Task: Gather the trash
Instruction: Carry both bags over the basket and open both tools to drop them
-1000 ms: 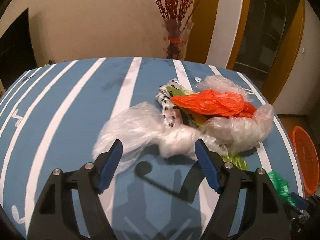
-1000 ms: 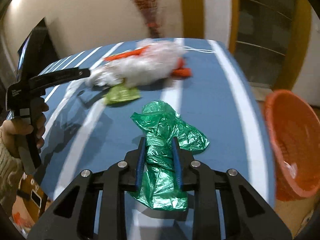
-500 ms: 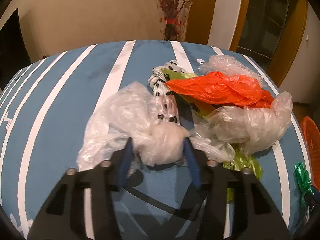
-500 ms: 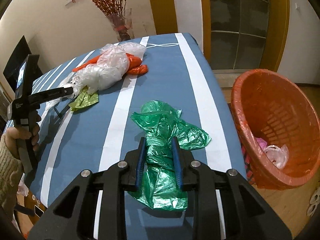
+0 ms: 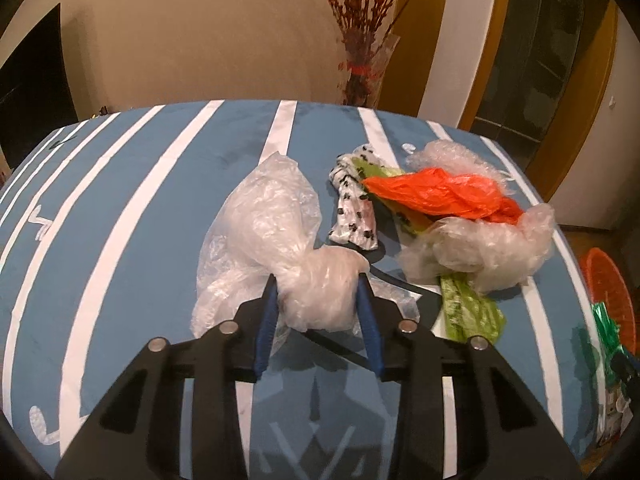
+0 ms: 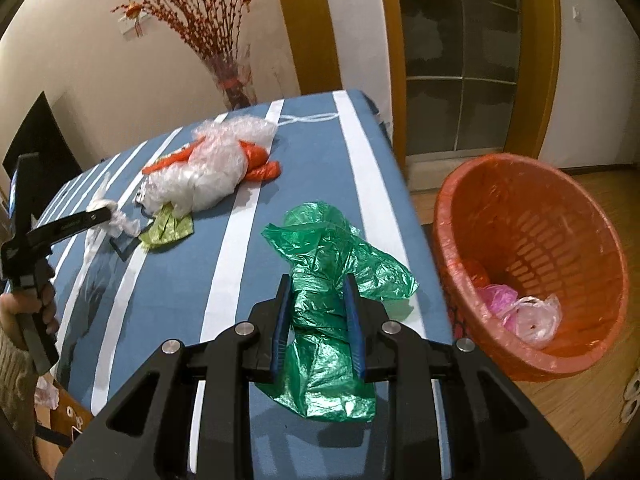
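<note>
Already pinching: left gripper (image 5: 318, 298) closing on the bunched end of a clear plastic bag (image 5: 264, 220), blue pads pressed into the wad on both sides. Rest of that bag fanned out toward the middle of the table (image 5: 120, 200), lying on the blue cloth with white stripes.

Further toward the right edge — a loose heap. Orange bag (image 5: 440, 194) on top, spotted white wrapper (image 5: 354, 210) at its left, another crumpled clear bag (image 5: 480, 248) at the near side, bubble wrap (image 5: 452, 154) behind. Green strip of wrapper (image 5: 470, 310) sticking out from under the heap toward the near edge.

Meanwhile right gripper (image 6: 320, 316) clamped on a green plastic bag (image 6: 332, 264), pads squeezing its middle, crinkled ends spilling out ahead of and below the fingers. Held over the right edge of the table, near its corner.

Beside that edge, down on the wooden floor (image 6: 580, 400): orange basket (image 6: 472, 208) lined with an orange bag, tilted so the opening faces the camera. Inside it, a pink bag (image 6: 498, 294) and a pale clear one (image 6: 536, 318) at the bottom.

At the far edge of the table, a vase of red branches (image 6: 232, 80) against the wall. At the left of the right-hand view, a hand (image 6: 28, 312) in a knitted sleeve gripping the handle of the other tool.
</note>
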